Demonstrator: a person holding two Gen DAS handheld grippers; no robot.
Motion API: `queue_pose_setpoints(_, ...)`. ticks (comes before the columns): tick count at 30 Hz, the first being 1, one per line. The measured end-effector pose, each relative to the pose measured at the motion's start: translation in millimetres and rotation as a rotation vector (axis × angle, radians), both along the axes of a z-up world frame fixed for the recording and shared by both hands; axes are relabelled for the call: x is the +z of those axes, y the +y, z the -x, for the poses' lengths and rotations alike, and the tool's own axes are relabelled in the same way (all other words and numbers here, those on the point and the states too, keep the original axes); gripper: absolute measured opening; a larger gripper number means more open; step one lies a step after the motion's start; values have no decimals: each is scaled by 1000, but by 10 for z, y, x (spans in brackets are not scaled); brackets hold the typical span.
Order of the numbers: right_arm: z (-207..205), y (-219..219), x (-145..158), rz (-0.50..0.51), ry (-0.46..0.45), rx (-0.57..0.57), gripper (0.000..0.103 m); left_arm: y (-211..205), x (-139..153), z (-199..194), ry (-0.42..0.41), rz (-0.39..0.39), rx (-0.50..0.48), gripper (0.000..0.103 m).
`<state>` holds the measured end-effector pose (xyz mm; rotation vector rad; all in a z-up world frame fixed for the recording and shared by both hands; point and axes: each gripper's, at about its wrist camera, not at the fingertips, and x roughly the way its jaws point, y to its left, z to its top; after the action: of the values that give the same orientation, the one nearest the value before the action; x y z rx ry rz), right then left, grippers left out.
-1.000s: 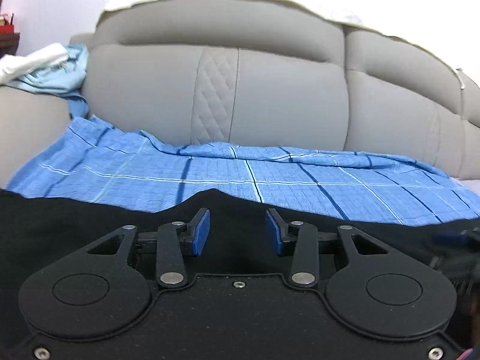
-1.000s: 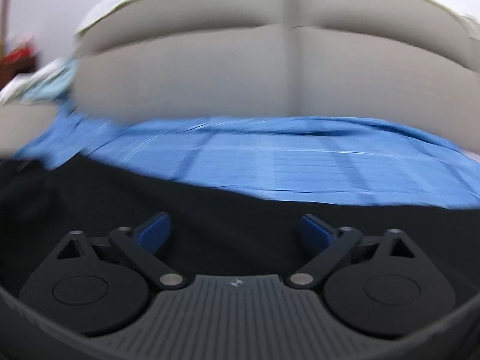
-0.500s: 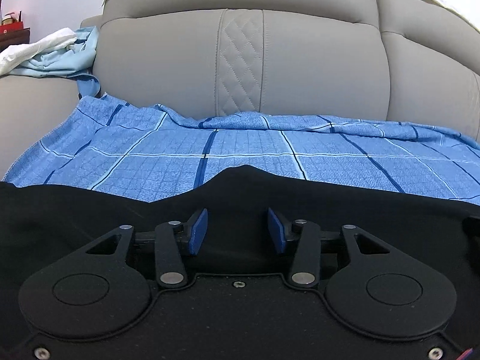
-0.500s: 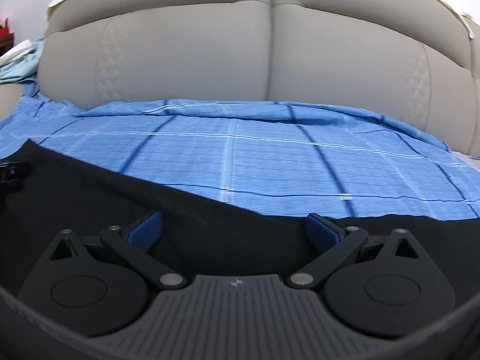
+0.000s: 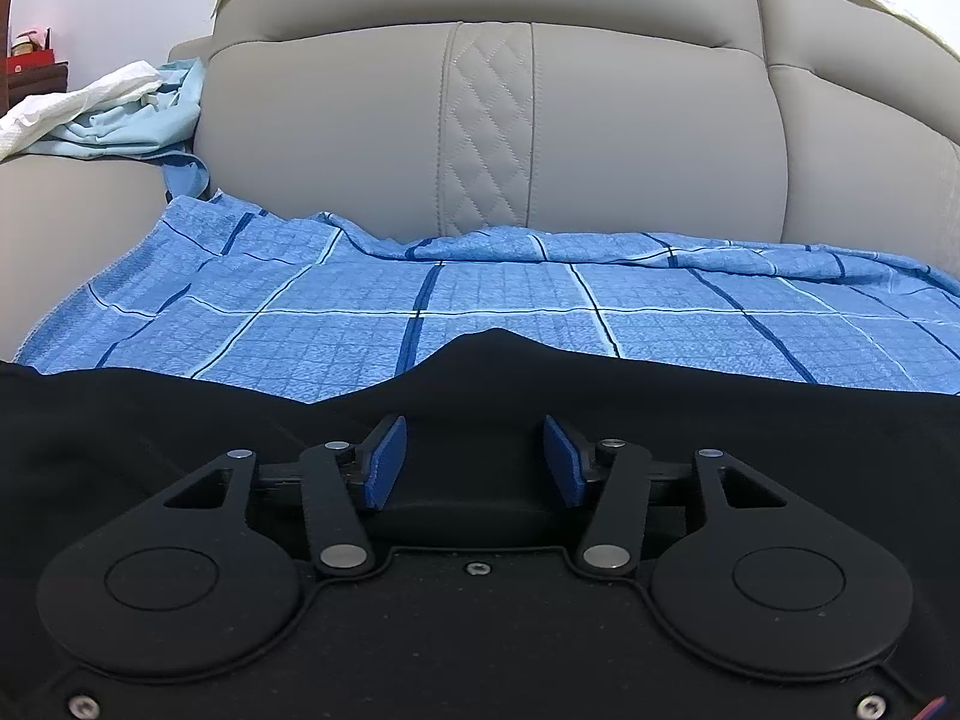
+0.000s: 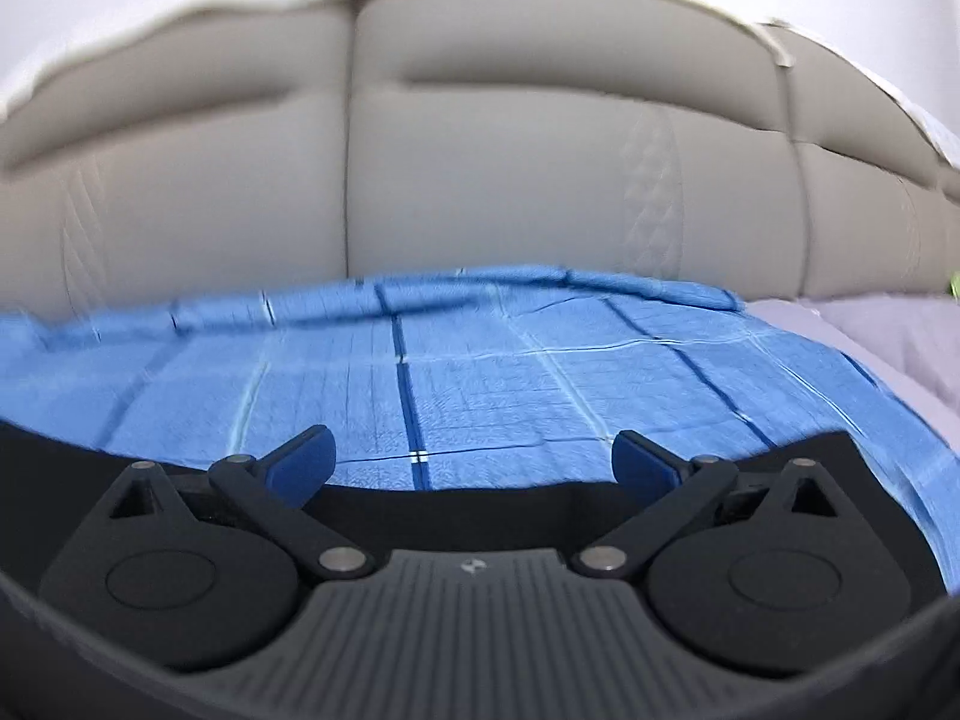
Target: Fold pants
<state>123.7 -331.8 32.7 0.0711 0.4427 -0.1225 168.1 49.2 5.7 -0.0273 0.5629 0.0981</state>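
The black pants [image 5: 180,420] lie flat on a blue checked cloth [image 5: 510,306] spread over a grey sofa seat. My left gripper [image 5: 474,462] hovers low over them, its jaws opening. A hump of black fabric rises just ahead of it, and a fold lies between the blue pads [image 5: 384,462] without being pinched. In the right wrist view my right gripper [image 6: 474,462] stands wide open over the far edge of the pants [image 6: 456,510]. Only the blue cloth [image 6: 510,372] shows between its fingertips.
The sofa's grey backrest [image 5: 360,120] rises close behind the cloth. A pile of white and pale blue laundry [image 5: 114,114] sits on the left armrest. A pale lilac cover [image 6: 888,336] lies to the right of the blue cloth.
The left pads have spread apart, and the left gripper sank a little toward the pants. The right gripper swung to the right along the pants' edge, its jaws opening a bit wider.
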Motion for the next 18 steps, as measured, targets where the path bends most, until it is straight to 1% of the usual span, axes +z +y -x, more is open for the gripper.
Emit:
queue_pose_setpoints(2, 287, -135, 2, -70, -35, -48, 103, -4, 0, -2, -1, -5, 1, 50)
queue_pose_setpoints(4, 655, -309, -69, -174, -71, -119, 103, -7, -2, 0, -1, -7, 1, 51)
queue_pose_setpoints(8, 1341, -666, -374, -410, -123, -308, 103, -7, -4, -2, -1, -7, 1, 51)
queue_pose_setpoints(9, 1484, -719, -448, -451, -135, -341, 103, -7, -5, -3, 0, -8, 1, 51)
queue_pose_setpoints(10, 1599, -759, -518, -474, -146, -364, 103, -9, -5, -2, 0, -9, 2, 52)
queue_pose_setpoints(12, 1734, -807, -610, -482, -158, -406, 103, -4, -7, -1, 0, -12, 3, 53)
queue_pose_setpoints(15, 1772, -917, -673, -495, -152, -451, 103, -7, -4, -6, 1, -15, 5, 53)
queue_pose_setpoints(18, 1717, -1057, -726, -494, -121, -515, 103, -14, -3, -7, 1, -19, 6, 54)
